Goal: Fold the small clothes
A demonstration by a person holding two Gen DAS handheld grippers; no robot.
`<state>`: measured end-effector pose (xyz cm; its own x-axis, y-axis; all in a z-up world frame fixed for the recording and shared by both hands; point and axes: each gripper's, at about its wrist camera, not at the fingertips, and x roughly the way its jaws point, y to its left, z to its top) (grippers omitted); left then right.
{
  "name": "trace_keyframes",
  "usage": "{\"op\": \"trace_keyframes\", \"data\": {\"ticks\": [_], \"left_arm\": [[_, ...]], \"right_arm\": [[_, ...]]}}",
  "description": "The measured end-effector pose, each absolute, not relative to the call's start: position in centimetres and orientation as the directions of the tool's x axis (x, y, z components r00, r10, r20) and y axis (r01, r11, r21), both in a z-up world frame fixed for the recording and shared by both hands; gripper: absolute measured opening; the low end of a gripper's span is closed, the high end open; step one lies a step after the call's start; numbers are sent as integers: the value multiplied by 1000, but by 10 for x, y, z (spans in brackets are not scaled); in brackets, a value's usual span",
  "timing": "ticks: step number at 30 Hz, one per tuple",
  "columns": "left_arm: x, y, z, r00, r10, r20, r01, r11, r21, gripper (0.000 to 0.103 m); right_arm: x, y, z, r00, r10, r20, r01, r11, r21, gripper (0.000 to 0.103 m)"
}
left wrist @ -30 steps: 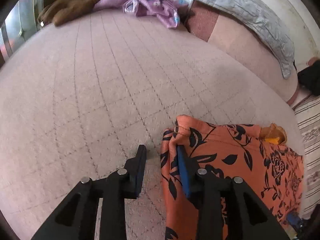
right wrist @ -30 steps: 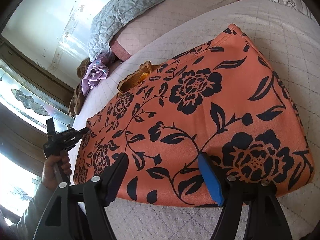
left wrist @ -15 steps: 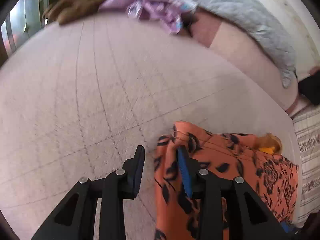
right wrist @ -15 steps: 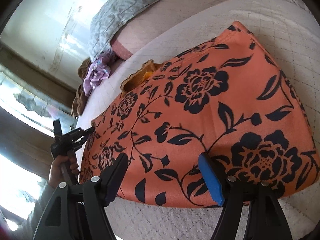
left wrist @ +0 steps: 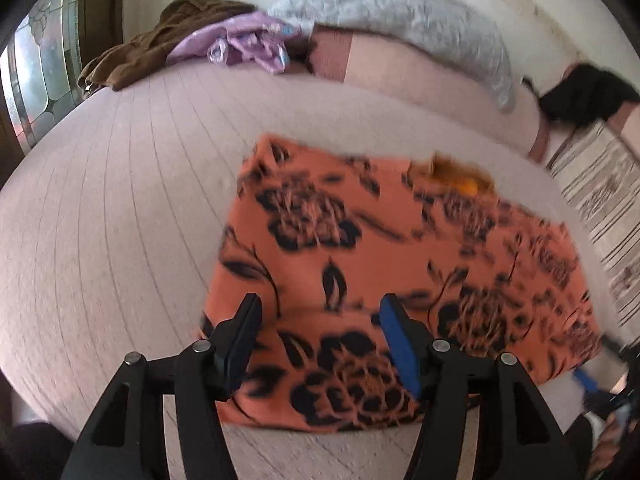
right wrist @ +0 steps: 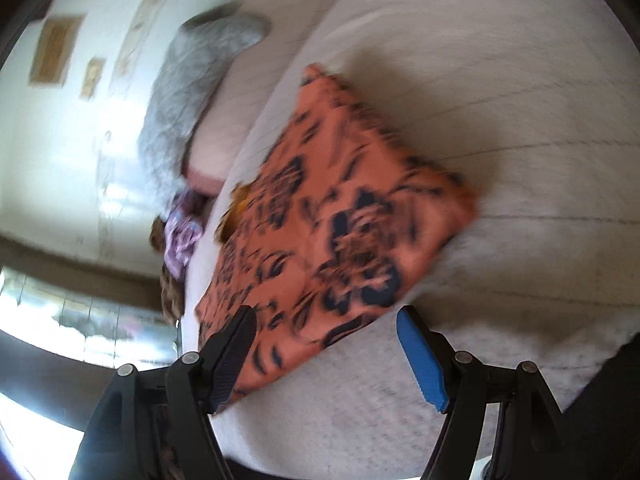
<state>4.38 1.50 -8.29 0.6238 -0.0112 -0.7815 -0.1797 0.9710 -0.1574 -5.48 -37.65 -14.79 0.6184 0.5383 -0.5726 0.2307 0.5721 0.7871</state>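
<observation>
An orange garment with a black flower print point(left wrist: 360, 264) lies flat and folded on the pale quilted bed point(left wrist: 120, 220). It also shows in the right wrist view point(right wrist: 336, 232). A yellow-orange scrap point(left wrist: 460, 176) pokes out at its far edge. My left gripper point(left wrist: 320, 320) is open and empty above the garment's near edge. My right gripper point(right wrist: 324, 332) is open and empty, above the garment's near corner. Both views are blurred by motion.
A purple garment point(left wrist: 248, 44) and a brown one point(left wrist: 160, 40) lie heaped at the bed's far end. A grey quilted pillow point(left wrist: 400, 20) lies on a pink pillow point(left wrist: 420, 76). A black item point(left wrist: 588, 92) and a striped cloth point(left wrist: 600, 200) are at the right.
My left gripper let go of the garment's corner, opened wide and pulled back above the near edge. My right gripper swung back and tilted. The garment now lies flat.
</observation>
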Motion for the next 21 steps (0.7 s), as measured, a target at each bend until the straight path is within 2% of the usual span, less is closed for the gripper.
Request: {"op": "trace_keyframes", "data": {"ticks": [8, 9, 12, 15, 18, 21], "left_arm": [[48, -5, -78, 627, -30, -778, -162, 972, -168, 62], [49, -7, -77, 626, -34, -779, -160, 972, -172, 62], [50, -14, -75, 626, -37, -779, -152, 974, -168, 62], [53, -21, -75, 629, -39, -777, -138, 977, -161, 62], [56, -27, -75, 627, -45, -777, -126, 979, -159, 62], [58, -31, -74, 627, -49, -778, -120, 980, -158, 62]], "right_arm": [[-27, -404, -148, 689, 468, -553, 286, 525, 802, 76], [-23, -403, -147, 686, 466, -558, 281, 538, 795, 74], [-17, -399, -144, 669, 445, -595, 285, 586, 758, 57], [-18, -402, -145, 668, 445, -596, 290, 582, 759, 57], [-18, -404, -146, 677, 443, -587, 285, 578, 765, 66], [-14, -402, -145, 676, 441, -590, 276, 592, 758, 68]]}}
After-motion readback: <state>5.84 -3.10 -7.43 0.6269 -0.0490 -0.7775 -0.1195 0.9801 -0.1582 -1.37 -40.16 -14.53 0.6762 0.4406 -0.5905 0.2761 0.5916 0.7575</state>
